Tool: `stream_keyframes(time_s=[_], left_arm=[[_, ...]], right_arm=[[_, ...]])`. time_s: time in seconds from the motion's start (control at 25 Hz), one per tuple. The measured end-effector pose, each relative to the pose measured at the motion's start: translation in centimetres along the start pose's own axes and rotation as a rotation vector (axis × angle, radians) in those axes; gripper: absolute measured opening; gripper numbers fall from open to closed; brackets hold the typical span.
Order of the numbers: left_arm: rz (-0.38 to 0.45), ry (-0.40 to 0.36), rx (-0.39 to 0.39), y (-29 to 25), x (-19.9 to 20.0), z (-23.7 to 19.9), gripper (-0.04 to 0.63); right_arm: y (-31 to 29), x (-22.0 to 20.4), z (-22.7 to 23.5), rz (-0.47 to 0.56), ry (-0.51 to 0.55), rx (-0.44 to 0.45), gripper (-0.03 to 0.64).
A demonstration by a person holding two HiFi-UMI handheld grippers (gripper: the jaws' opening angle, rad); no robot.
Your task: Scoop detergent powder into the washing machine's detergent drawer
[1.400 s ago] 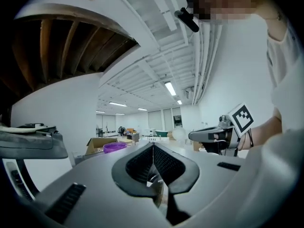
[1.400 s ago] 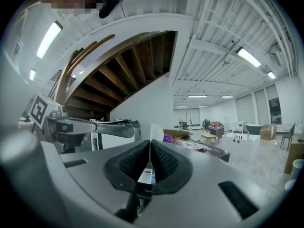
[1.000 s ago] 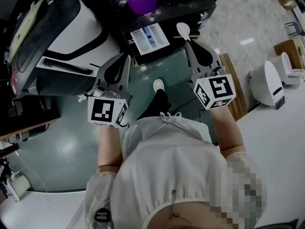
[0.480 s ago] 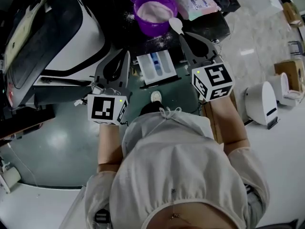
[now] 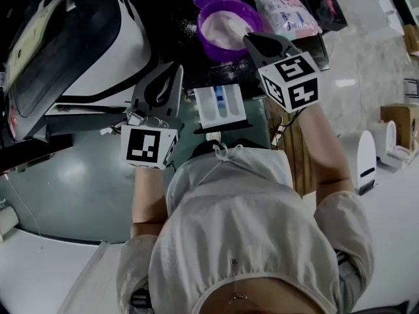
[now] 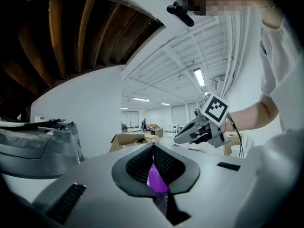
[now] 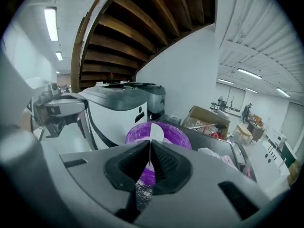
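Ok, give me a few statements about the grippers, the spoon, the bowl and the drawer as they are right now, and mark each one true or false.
1. The right gripper is shut on a white spoon. True.
2. The purple bowl is empty. False: it holds white powder.
3. The detergent drawer is open, and a blue compartment shows inside. True.
4. The left gripper grips the bowl's rim. False: its jaws are together on nothing, and it is apart from the bowl.
5. The pink packet lies left of the bowl in the head view. False: it lies to the bowl's right.
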State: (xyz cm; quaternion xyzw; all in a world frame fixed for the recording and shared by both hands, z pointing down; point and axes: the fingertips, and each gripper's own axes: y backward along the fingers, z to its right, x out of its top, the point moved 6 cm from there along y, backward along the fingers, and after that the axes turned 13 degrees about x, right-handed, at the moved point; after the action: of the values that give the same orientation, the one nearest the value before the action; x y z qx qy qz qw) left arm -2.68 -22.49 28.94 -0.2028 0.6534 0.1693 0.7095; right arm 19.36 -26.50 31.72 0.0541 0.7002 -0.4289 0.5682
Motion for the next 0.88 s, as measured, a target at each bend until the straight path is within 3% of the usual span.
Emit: stream_keyframes(time_s=[0.4,0.88], left_arm=[[-0.049,0.001,0.085,0.2,-0.2,1.2,0.021],[-0.123,-0.016,0.128,-0.5,-0.5,2.3,0.021]], right_arm=[[-4.1,0.0,2.8,-0.318,0.105,0.200,0.014],[-6.9,0.1,4.6,-0.607,0.259,0.320,0.014]])
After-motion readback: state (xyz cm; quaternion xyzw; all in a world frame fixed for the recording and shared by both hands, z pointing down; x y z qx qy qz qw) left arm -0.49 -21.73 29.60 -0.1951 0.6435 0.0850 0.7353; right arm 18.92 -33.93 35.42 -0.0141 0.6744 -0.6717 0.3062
